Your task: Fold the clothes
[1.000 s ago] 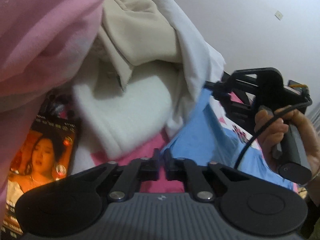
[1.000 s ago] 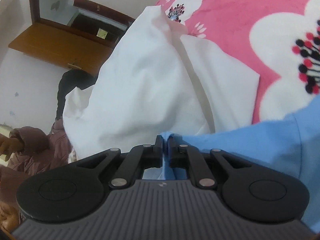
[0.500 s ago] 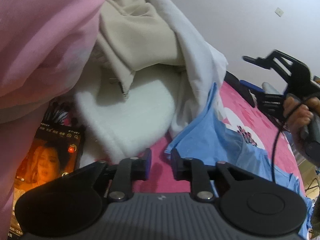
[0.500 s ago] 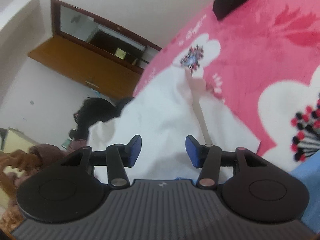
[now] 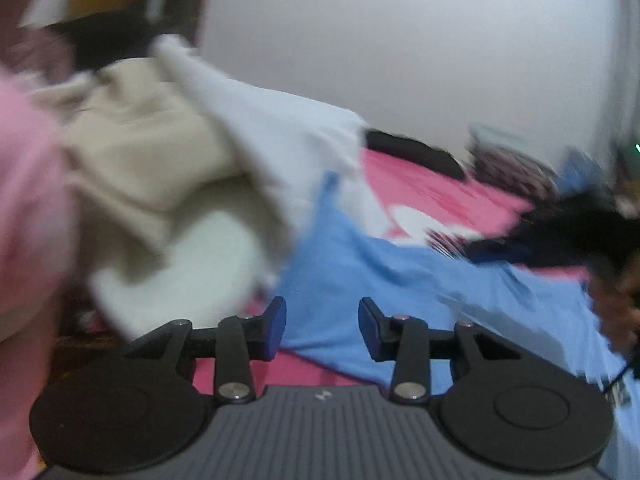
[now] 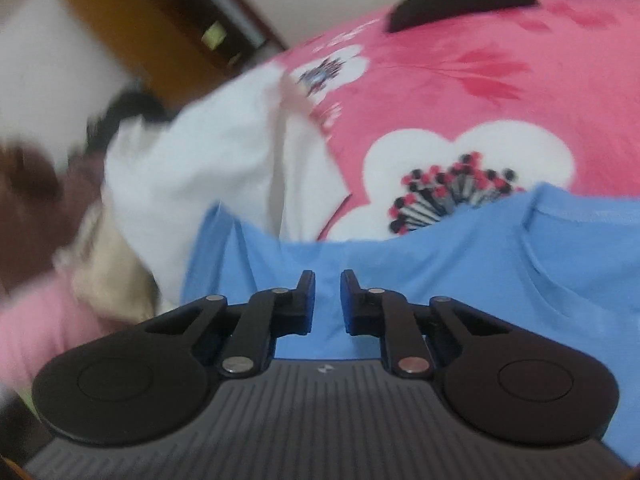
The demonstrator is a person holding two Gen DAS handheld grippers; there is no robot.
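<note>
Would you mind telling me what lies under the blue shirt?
The blue shirt lies on the pink flowered blanket, overlapping one white flower's lower edge. The white garment's edge seems tucked behind its left corner. Whatever lies beneath the shirt's middle is hidden.

We see a T-shirt (image 6: 440, 264) spread on the bed (image 6: 500, 92). A heap of clothes (image 5: 168, 168) lies to its left, one garment (image 6: 208, 168) overlapping the T-shirt's edge.

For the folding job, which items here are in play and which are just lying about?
In play: blue T-shirt; left gripper and right gripper, both open, holding nothing.

Lying about: white garment, beige garment, pink garment, floral blanket.
</note>
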